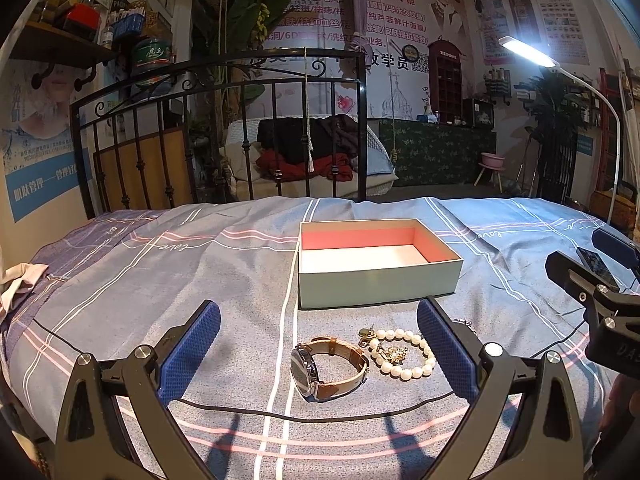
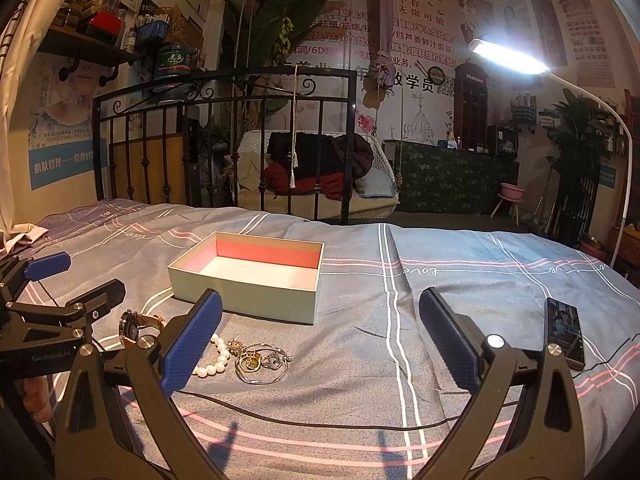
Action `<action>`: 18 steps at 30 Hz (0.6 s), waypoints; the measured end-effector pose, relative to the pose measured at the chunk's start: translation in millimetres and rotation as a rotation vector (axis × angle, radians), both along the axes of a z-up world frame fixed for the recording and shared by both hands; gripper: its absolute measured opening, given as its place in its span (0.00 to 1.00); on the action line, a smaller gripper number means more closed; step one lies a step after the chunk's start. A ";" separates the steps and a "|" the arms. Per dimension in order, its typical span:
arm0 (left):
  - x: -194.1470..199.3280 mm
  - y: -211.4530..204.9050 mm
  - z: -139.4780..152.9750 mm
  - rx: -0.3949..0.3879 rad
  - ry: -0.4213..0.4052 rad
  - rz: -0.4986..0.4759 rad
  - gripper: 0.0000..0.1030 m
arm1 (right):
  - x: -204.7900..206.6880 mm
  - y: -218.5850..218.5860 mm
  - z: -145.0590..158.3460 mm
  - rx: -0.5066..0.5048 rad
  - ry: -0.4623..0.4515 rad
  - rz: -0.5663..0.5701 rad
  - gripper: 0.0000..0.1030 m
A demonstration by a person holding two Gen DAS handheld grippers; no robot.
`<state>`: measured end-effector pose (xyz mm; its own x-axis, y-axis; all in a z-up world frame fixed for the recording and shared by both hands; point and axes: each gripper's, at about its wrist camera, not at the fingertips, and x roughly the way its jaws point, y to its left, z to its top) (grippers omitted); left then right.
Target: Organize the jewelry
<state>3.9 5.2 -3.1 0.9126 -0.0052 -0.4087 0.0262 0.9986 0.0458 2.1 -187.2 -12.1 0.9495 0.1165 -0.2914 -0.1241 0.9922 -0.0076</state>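
— Left gripper point(image 1: 318, 340) hovers low over the bedspread point(image 1: 160, 280), jaws spread wide, watch point(image 1: 330, 368) and pearl bracelet point(image 1: 402, 354) lying between its fingers; empty box point(image 1: 376, 260) just beyond.

— And the right gripper point(image 2: 320, 340)?

— Equally wide, holding nothing. Silver bangle point(image 2: 262, 362) tangle lies toward its left finger; individual pieces are hard to separate. Left looks nearer the watch, strap loop running across its fingers.

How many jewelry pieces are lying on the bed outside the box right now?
3 clear: watch nearest the left gripper, pearl bracelet beside it, silver bangle to the bracelet's right. Small gold pieces tangled among them may add more. The box looks empty.
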 end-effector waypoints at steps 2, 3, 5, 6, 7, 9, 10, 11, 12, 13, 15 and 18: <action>-0.1 0.2 -0.4 -0.001 -0.001 0.000 0.94 | -0.3 0.2 -0.1 0.000 -0.002 0.001 0.95; -0.4 0.4 -0.3 0.000 -0.001 0.000 0.94 | -0.5 0.5 0.0 -0.001 -0.002 0.001 0.94; -0.4 0.4 -0.2 -0.001 -0.001 0.000 0.94 | -0.7 0.1 -0.5 0.001 -0.003 0.002 0.95; -0.4 0.5 -0.2 -0.001 0.000 0.001 0.94 | -1.0 0.4 -0.7 0.000 -0.003 0.002 0.94; -1.0 0.8 -0.7 -0.004 -0.001 0.000 0.94 | -1.7 0.4 -0.8 0.000 -0.004 0.002 0.94; -0.9 1.0 -0.8 -0.004 -0.002 0.001 0.94 | -3.5 0.6 -0.5 -0.002 -0.007 0.001 0.94; -0.9 1.0 -1.0 -0.005 -0.001 -0.001 0.94 | -4.0 0.5 -1.0 -0.002 -0.006 0.001 0.95; -1.2 0.4 -1.0 -0.004 -0.001 0.001 0.94 | -4.0 0.5 -1.0 -0.002 -0.006 0.001 0.94; -1.2 1.2 -0.5 -0.006 -0.002 0.001 0.94 | -4.6 0.2 -0.5 -0.002 -0.008 0.000 0.94; -1.2 1.3 -0.5 -0.007 -0.001 -0.001 0.94 | -5.1 0.2 0.5 -0.001 -0.009 -0.001 0.95; -1.7 1.0 -0.4 -0.007 -0.003 0.001 0.94 | -5.8 0.5 1.8 -0.001 -0.011 -0.001 0.95; -2.2 0.9 -0.2 -0.011 -0.004 0.000 0.94 | -7.4 0.5 2.9 0.000 -0.014 -0.001 0.95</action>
